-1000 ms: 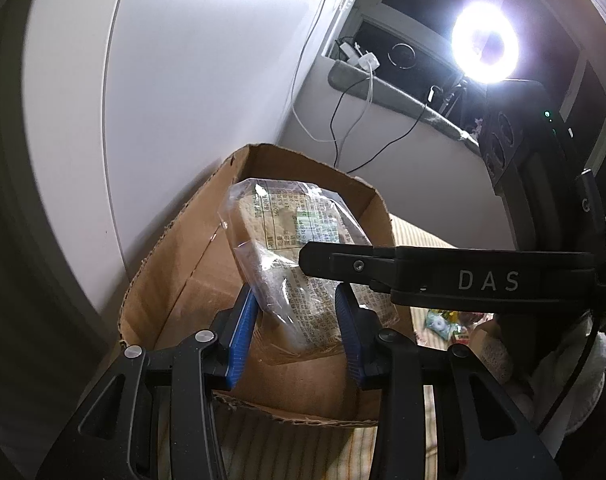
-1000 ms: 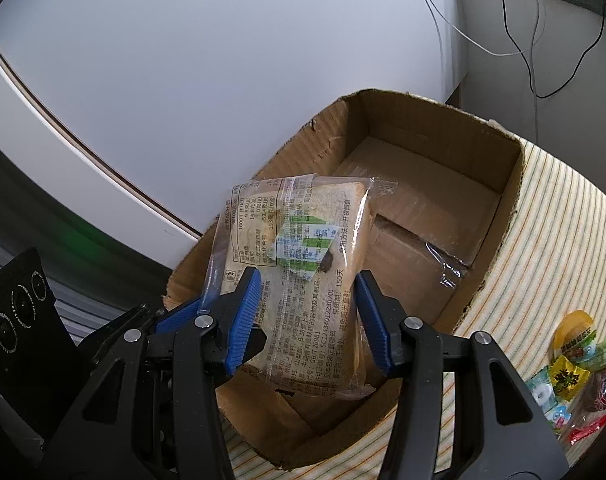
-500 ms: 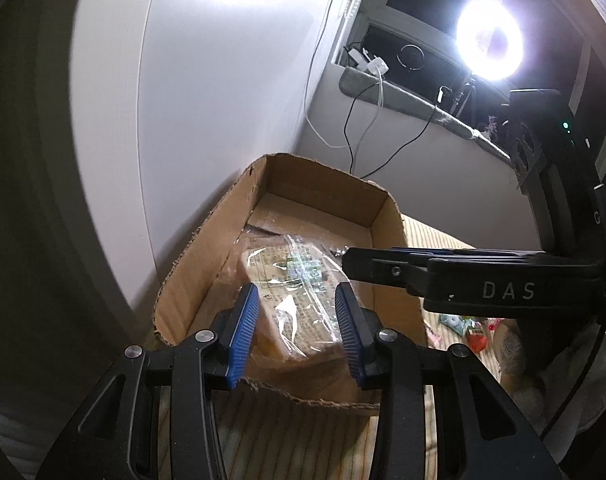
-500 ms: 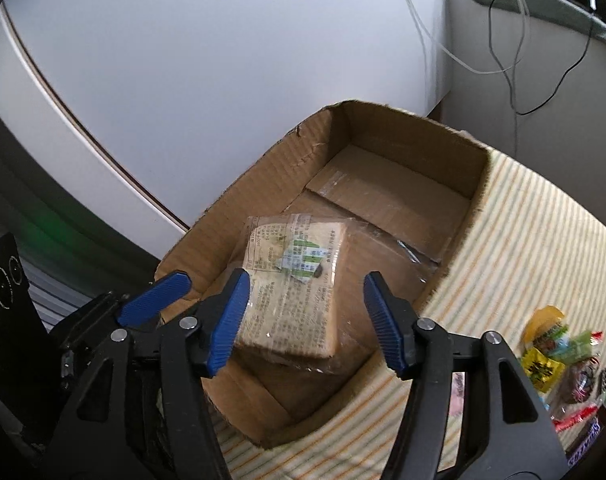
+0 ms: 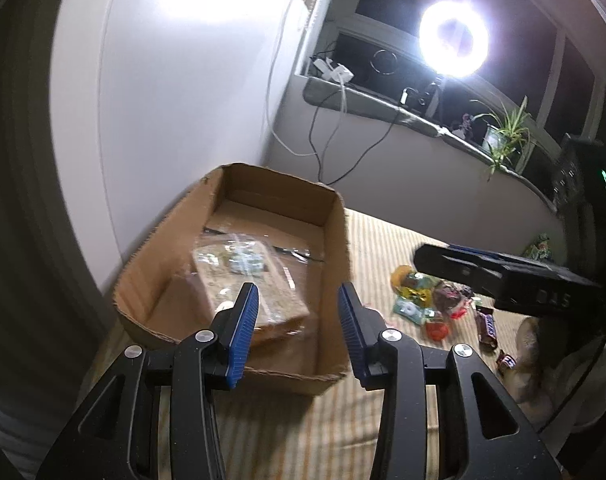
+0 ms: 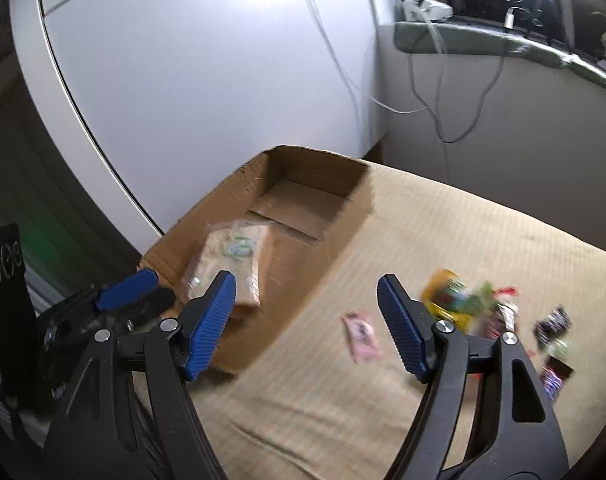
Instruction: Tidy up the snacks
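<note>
A clear plastic packet of sliced bread [image 5: 249, 280], tan with a printed label and a small green and white sticker on top, lies flat on the floor of an open cardboard box [image 5: 335, 240]. In my left wrist view the packet sits at about 11 o'clock from the left gripper [image 5: 297, 326]; its blue-padded jaws are parted and hold nothing. The box has plain brown walls, a ragged near edge, and the bread as its only visible contents, filling the near half. The box stands on a striped beige cloth [image 6: 443, 240]. In my right wrist view the right gripper [image 6: 307, 320] is spread wide and empty, with the bread [image 6: 233, 260] at 10 o'clock from it. Loose wrapped snacks [image 6: 463, 300], blurred, lie on the cloth at 2 o'clock.
</note>
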